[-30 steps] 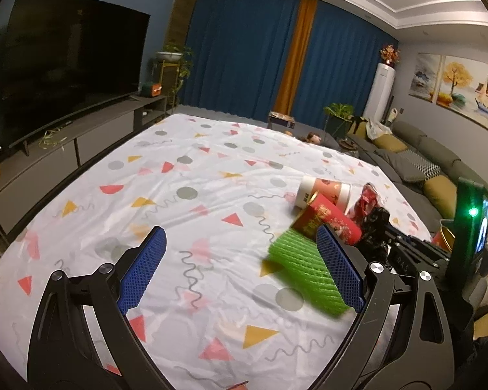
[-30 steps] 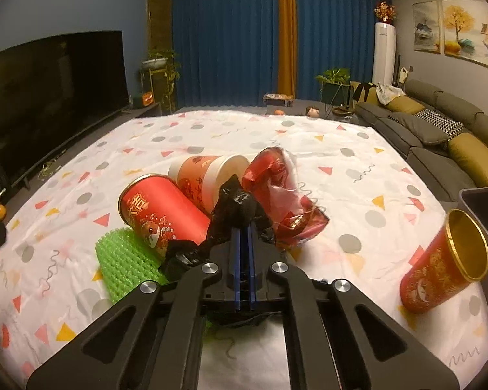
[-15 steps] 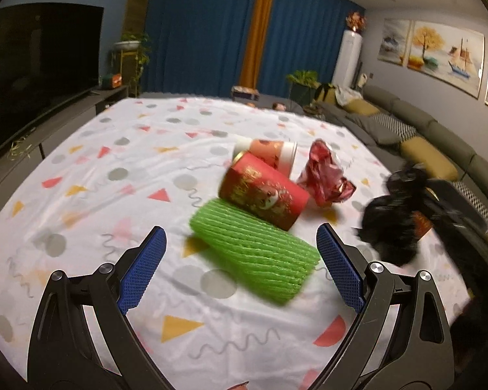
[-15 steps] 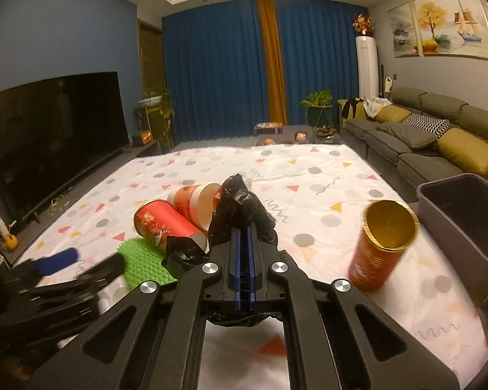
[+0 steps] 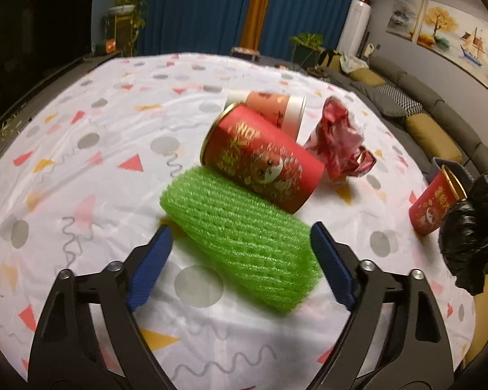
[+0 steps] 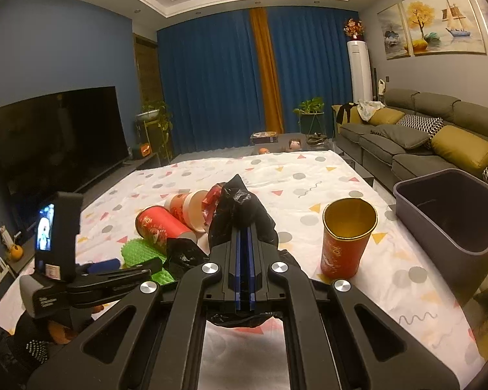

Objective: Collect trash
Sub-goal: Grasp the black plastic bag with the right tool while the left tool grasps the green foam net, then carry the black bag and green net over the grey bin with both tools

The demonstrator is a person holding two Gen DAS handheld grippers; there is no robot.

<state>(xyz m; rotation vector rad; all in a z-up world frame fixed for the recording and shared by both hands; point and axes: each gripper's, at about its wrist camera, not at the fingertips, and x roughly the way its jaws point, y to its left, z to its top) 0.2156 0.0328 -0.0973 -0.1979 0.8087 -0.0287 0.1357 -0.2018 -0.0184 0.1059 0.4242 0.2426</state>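
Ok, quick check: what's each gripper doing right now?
Left gripper: open, holding nothing, its fingers either side of the green foam net.
Right gripper: closed on the black plastic bag.

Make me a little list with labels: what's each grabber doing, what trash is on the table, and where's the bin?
left gripper: open, around the green foam net
right gripper: shut on the black plastic bag
lying on the tablecloth: red can, peach cup, crumpled red wrapper
standing upright: red-and-gold cup
grey bin: right of the table, nothing visible inside
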